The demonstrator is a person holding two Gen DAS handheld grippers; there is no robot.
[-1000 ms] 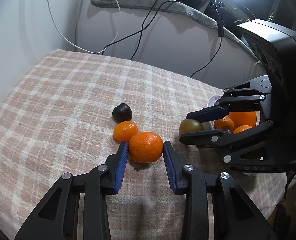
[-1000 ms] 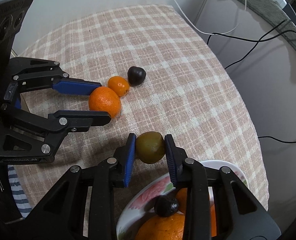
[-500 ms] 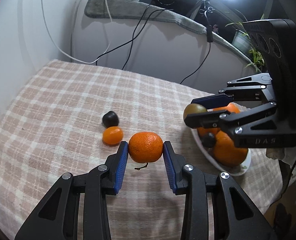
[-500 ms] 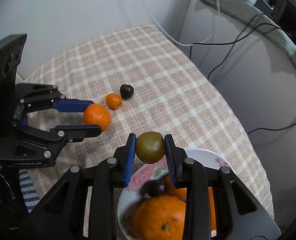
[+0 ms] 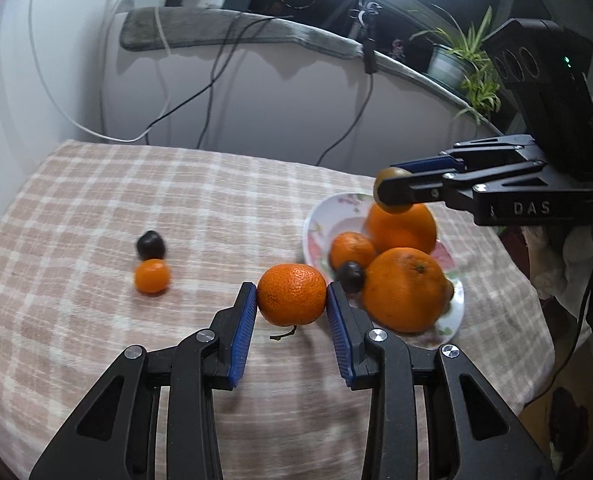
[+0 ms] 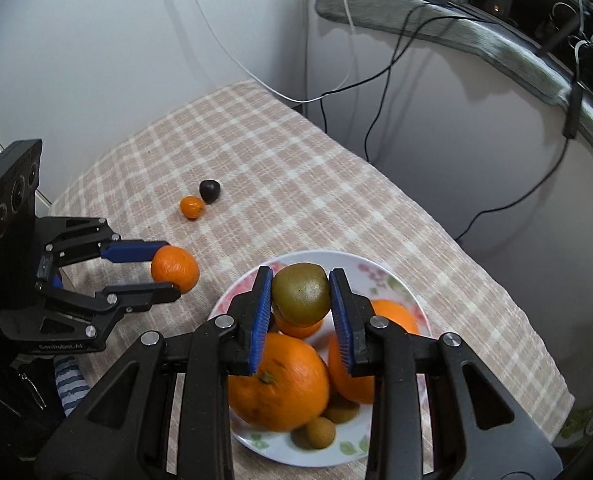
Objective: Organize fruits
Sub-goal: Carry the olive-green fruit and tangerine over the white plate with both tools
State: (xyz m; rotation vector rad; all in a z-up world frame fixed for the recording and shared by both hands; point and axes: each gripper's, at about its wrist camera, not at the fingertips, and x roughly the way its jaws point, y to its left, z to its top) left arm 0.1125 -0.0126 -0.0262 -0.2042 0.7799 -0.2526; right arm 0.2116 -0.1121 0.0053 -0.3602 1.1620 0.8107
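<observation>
Orange peel, pebbled and a little springy, should grip well against ribbed pads, so the fruits are best taken across their widest middle with modest squeeze; they look light, and too hard a pinch would bruise them. Farthest left on the checked worktop (image 5: 96, 208) lie a dark plum (image 5: 151, 243) and a small mandarin (image 5: 151, 277), touching. Next, the left gripper (image 5: 291, 303) is clamped on a tangerine (image 5: 291, 294) at its equator, lifted clear of the cloth, a stem trailing beneath. Beside it stands the flowered plate (image 6: 392, 280), holding big oranges (image 6: 278, 384), a mandarin and small tan fruits. Over that plate the right gripper (image 6: 300, 296) pinches a smooth green-brown kiwi (image 6: 300, 294), likely softer and more slippery.
</observation>
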